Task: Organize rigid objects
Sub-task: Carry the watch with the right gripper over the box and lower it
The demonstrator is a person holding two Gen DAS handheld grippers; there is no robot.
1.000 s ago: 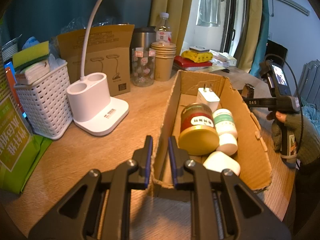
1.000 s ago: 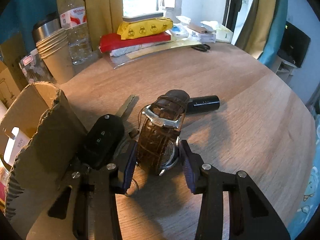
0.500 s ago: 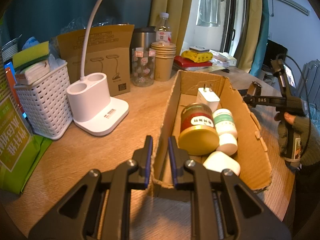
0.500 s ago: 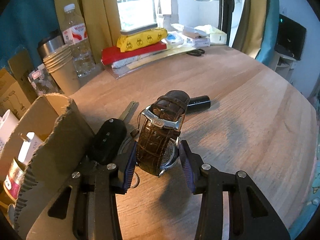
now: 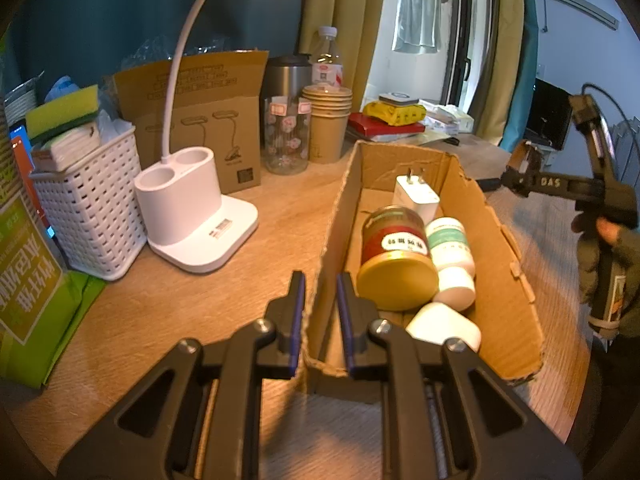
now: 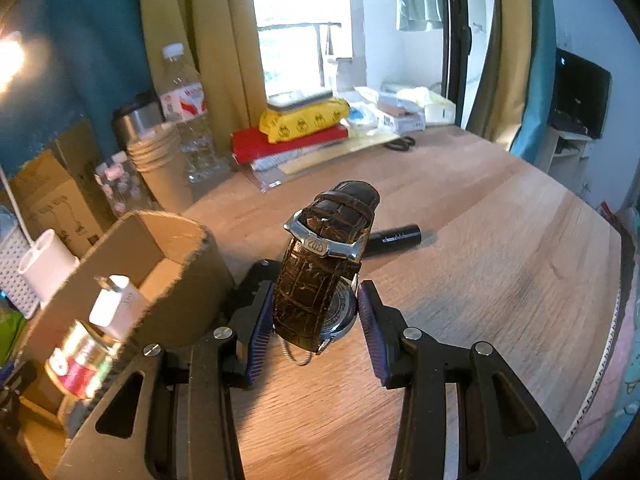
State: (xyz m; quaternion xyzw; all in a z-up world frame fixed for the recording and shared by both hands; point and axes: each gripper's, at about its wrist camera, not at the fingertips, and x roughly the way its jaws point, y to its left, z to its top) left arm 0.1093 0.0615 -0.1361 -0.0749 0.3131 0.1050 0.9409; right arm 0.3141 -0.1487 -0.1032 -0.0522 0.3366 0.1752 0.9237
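Note:
My left gripper (image 5: pixel 320 282) is shut on the near left wall of the open cardboard box (image 5: pixel 508 280). Inside the box lie a white charger plug (image 5: pixel 416 196), a red jar with a gold lid (image 5: pixel 394 256), a white bottle with a green label (image 5: pixel 450 252) and a white case (image 5: pixel 444 324). My right gripper (image 6: pixel 316 300) is shut on a brown leather watch (image 6: pixel 320 256), held above the table just right of the box (image 6: pixel 160 248). A black car key (image 6: pixel 256 280) shows partly behind the left finger. A black cylinder (image 6: pixel 394 236) lies on the wood beyond the watch.
Left of the box stand a white lamp base (image 5: pixel 192 216), a white basket (image 5: pixel 92 208), a glass jar (image 5: pixel 286 136) and stacked paper cups (image 5: pixel 328 124). A red book with a yellow packet (image 6: pixel 304 120) and scissors (image 6: pixel 400 143) lie at the back. A gloved hand (image 5: pixel 600 256) holds the right gripper.
The right gripper has risen with the watch, off the table and closer to the box's rim; the key has slipped behind its left finger. The left gripper has stayed put.

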